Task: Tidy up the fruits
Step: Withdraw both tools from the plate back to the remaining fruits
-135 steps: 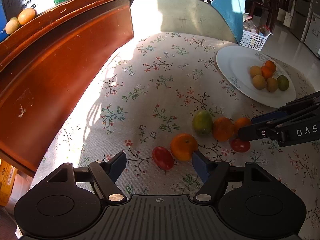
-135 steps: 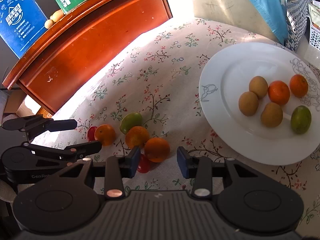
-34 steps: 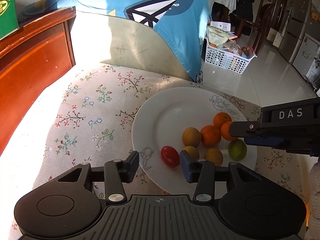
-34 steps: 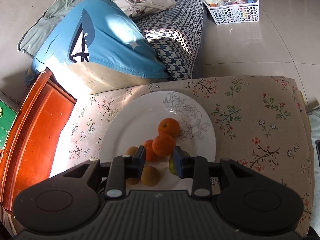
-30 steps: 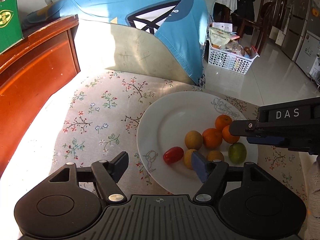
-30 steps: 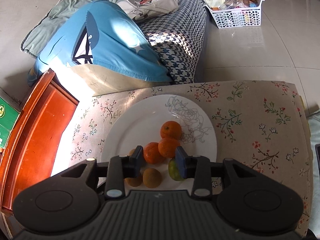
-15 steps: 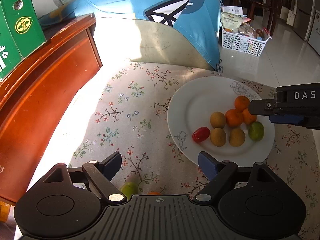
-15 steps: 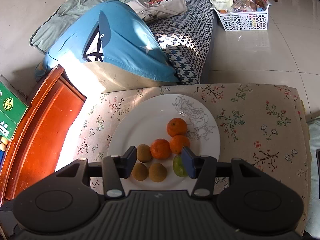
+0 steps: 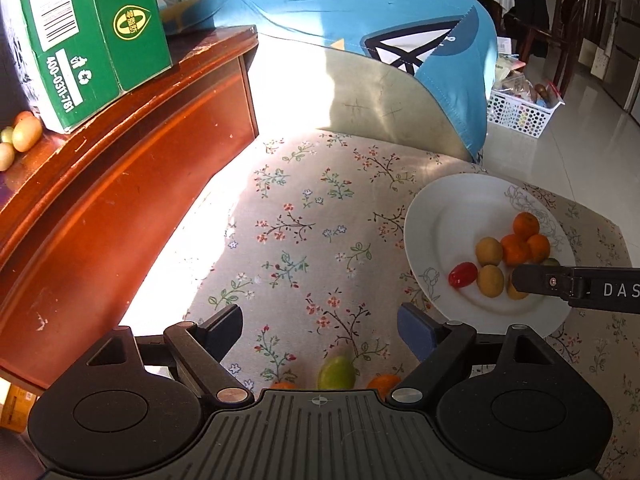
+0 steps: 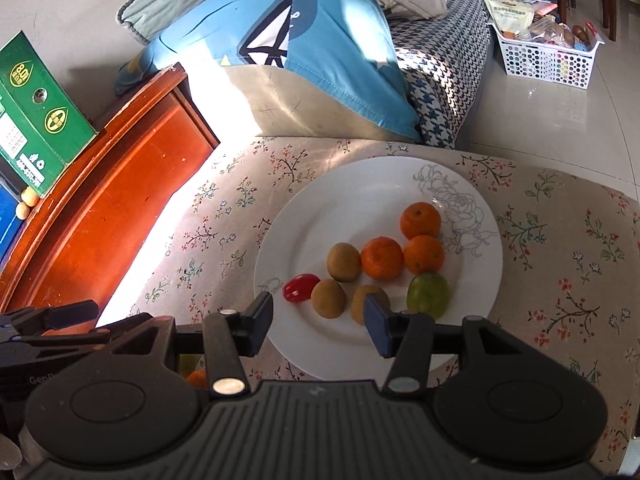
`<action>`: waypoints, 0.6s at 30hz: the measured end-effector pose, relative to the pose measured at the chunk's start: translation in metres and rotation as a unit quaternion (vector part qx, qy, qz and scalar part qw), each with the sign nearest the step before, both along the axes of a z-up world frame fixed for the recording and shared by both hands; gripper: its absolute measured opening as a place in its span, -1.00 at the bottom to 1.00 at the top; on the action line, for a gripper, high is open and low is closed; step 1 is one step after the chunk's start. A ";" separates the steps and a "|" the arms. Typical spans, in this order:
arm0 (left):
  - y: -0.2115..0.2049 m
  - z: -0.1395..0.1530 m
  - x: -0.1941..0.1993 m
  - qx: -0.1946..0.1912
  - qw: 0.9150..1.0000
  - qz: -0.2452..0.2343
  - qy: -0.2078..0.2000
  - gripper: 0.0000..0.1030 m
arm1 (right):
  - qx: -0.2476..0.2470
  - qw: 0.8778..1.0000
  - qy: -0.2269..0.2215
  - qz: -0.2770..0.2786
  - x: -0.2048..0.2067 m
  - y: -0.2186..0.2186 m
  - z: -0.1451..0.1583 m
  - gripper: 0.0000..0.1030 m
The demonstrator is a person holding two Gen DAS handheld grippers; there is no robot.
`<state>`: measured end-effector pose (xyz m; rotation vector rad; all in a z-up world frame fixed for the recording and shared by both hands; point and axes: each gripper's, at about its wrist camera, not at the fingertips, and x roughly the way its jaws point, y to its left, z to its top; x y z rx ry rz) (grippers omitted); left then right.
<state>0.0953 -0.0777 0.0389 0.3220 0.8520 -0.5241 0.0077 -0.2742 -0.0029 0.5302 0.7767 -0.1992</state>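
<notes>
A white plate [image 10: 360, 176] on the flowered cloth holds three oranges [image 10: 382, 258], three brown fruits [image 10: 344, 262], a green fruit [image 10: 427, 294] and a red tomato [image 10: 301, 287]. My right gripper [image 10: 318, 312] hovers open over the plate's near edge, gripping nothing. My left gripper [image 9: 320, 324] stands wide open over the bare cloth, left of the plate [image 9: 440, 220]. Just under it lie a green fruit [image 9: 336, 372] and two oranges [image 9: 384, 382], partly hidden by the gripper body. The tomato [image 9: 463, 274] lies on the plate's left side.
A red-brown wooden cabinet [image 9: 120, 200] borders the cloth on the left, with a green carton [image 9: 92, 32] and small fruits [image 9: 26, 134] on top. A blue cushion [image 9: 360, 28] lies behind. A white basket [image 10: 548, 52] stands on the tiled floor.
Both grippers opened. The left one let the red tomato go on the plate and drew back to the left. The right one released an orange among the others and pulled back.
</notes>
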 end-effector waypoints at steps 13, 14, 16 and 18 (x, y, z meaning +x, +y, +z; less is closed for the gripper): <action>0.040 -0.011 0.012 0.000 0.999 0.022 0.024 0.67 | -0.017 0.987 0.022 0.160 0.001 0.071 -0.019 -0.01; 0.043 -0.013 0.012 -0.001 0.999 0.021 0.027 0.67 | -0.018 0.985 0.025 0.168 0.001 0.075 -0.021 -0.01; 0.047 -0.018 0.012 -0.002 0.999 0.019 0.037 0.67 | -0.020 0.983 0.029 0.180 0.000 0.082 -0.025 -0.01; 0.049 -0.024 0.011 0.002 0.999 0.018 0.043 0.67 | -0.021 0.981 0.034 0.188 0.000 0.087 -0.028 -0.01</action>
